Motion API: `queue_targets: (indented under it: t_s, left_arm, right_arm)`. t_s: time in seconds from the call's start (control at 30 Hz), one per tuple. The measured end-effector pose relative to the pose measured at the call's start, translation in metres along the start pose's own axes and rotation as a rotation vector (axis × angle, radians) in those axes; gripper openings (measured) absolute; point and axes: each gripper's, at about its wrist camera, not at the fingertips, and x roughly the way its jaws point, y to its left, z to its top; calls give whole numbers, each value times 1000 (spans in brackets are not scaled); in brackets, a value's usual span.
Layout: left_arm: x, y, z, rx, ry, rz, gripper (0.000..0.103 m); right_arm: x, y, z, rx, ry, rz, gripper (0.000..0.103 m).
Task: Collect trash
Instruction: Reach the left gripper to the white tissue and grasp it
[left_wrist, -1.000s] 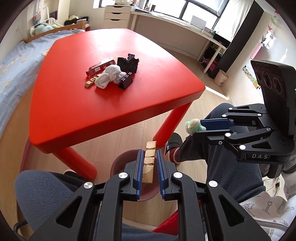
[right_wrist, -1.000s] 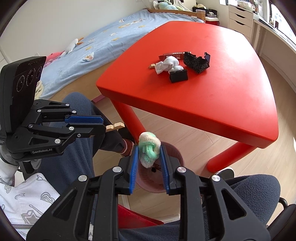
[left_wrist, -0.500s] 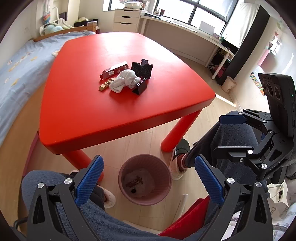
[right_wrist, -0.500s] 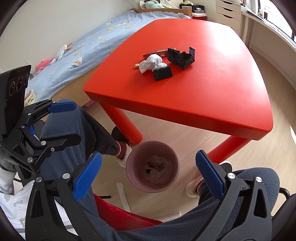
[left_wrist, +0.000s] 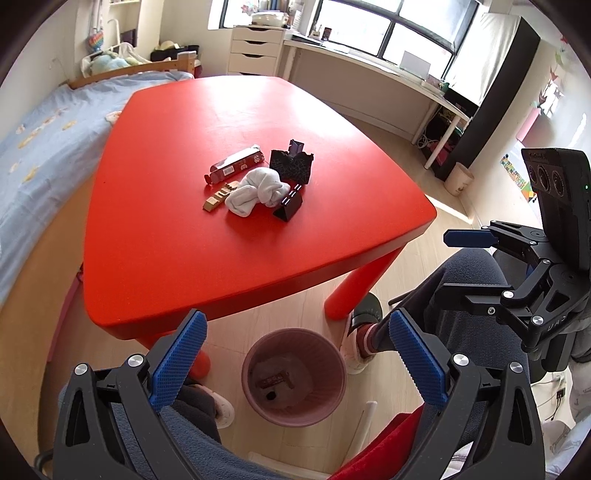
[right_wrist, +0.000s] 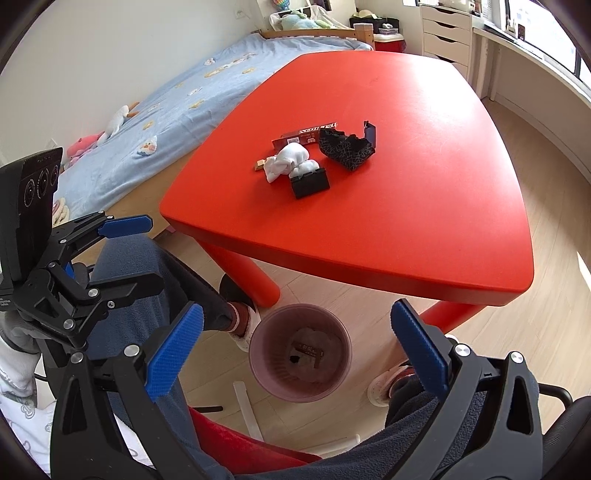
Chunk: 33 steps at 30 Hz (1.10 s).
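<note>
**Both loads dropped, grippers rise toward the table**

A second ago each gripper pinched a scrap over the bin; now both jaws stand wide apart and empty, and both have lifted, so more of the red table (left_wrist: 258, 236) fills the middle of each view. The pink wastebasket (left_wrist: 294, 376) sits on the floor at the lower centre, with paper and a small dark bit inside.

Next, I reckon, comes the pile in the table's upper middle. Take the bulky pieces first: the torn black box (left_wrist: 291, 166), the white wad of tissue (left_wrist: 258, 190), the black wedge-shaped carton (left_wrist: 289, 206), the dark red wrapper (left_wrist: 236, 168), then the small wooden strip (left_wrist: 216, 197). They touch one another, so approach from the outer edges.

The left gripper (left_wrist: 293, 360) and right gripper (right_wrist: 295, 350) both gape, touching nothing.
</note>
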Motion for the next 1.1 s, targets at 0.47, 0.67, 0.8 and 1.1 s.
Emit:
queue_targets:
  t_s: [0.47, 0.67, 0.8, 1.1]
  left_arm:
    - [11, 10, 66, 49, -41, -2, 95]
    - [24, 11, 89, 72, -31, -2, 95]
    - [38, 15, 102, 65, -17, -3, 95]
    - [76, 24, 113, 38, 37, -2, 95]
  right_arm:
    - [6, -35, 87, 33, -60, -30, 100]
    - [19, -47, 121, 31, -60, -58, 100]
    - [36, -55, 142, 23, -42, -72, 100]
    - [86, -72, 168, 8, 24, -97, 100]
